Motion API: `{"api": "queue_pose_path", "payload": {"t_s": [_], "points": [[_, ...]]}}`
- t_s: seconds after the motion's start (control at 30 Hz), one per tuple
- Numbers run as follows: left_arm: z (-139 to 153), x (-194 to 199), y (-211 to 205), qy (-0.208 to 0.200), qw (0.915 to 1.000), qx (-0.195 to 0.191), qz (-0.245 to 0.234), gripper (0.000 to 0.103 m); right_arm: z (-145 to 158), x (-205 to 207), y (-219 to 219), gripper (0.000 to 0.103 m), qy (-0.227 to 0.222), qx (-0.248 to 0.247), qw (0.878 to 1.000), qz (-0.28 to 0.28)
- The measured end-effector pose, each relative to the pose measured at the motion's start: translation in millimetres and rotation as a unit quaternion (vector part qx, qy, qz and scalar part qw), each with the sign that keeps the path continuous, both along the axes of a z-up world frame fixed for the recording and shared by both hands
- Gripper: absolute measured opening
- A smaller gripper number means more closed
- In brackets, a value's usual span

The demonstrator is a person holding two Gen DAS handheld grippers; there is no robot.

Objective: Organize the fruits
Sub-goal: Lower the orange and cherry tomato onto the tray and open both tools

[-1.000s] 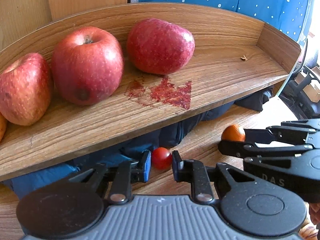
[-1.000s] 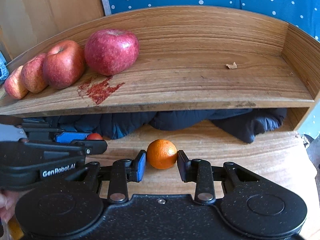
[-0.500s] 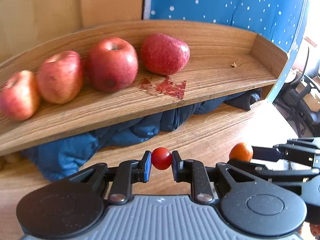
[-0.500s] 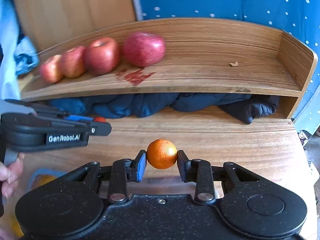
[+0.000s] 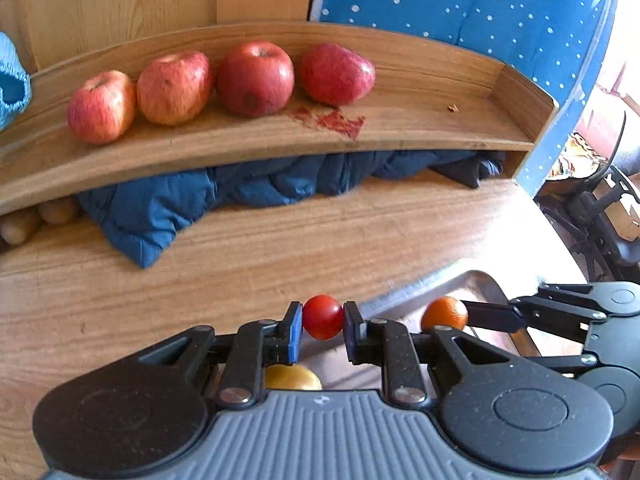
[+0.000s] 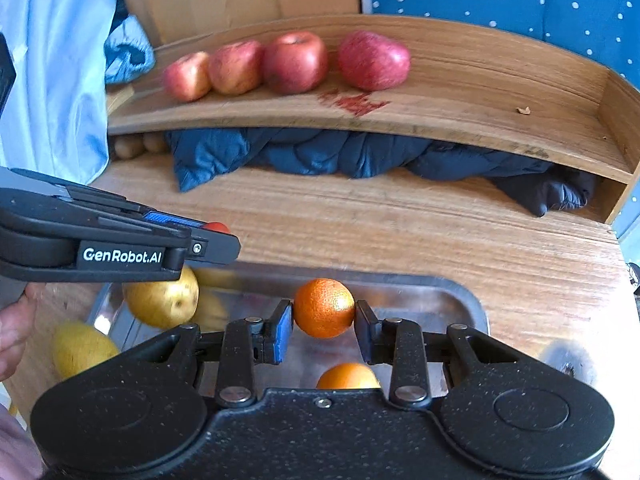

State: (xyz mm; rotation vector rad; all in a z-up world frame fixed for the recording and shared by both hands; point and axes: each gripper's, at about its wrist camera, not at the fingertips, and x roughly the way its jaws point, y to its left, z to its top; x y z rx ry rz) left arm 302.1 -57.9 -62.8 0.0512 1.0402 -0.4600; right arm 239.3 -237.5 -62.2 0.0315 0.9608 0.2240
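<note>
Left wrist view: left gripper [image 5: 323, 317] pinching cherry tomato [image 5: 322, 316], right gripper [image 6: 324, 309] clamped on tangerine [image 6: 324, 307]; both over metal tray [image 6: 460, 294], apples [image 5: 256, 78] at 12 o'clock, probably sorting by kind.

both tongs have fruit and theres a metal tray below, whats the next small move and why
Probably lower the right tongs a little and let the orange go into the metal tray. It hangs over a bare patch of tray, with another orange just beneath and nearer. The left tongs hold a small tomato near the tray's edge; that can follow.
</note>
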Motion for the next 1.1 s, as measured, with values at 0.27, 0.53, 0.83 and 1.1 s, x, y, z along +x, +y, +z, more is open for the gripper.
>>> {"api": "queue_pose_path", "payload": {"t_s": [0.27,0.53,0.83,1.1], "points": [[1,-16,0,0.01,0.9999,0.004,0.0,0.023,-1,-11,6,0.035,0.001,-0.009,1.0,0.013],[2,-21,-2,0.009,0.9999,0.011,-0.002,0.023,0,-14,6,0.035,-0.001,-0.013,1.0,0.015],[4,-22,-2,0.012,0.9998,0.007,0.011,0.029,2,-15,4,0.036,-0.009,-0.013,1.0,0.019],[17,-28,8,0.0,0.9977,-0.017,0.065,0.066,13,-20,-4,0.048,-0.029,-0.011,0.999,0.022]]}}
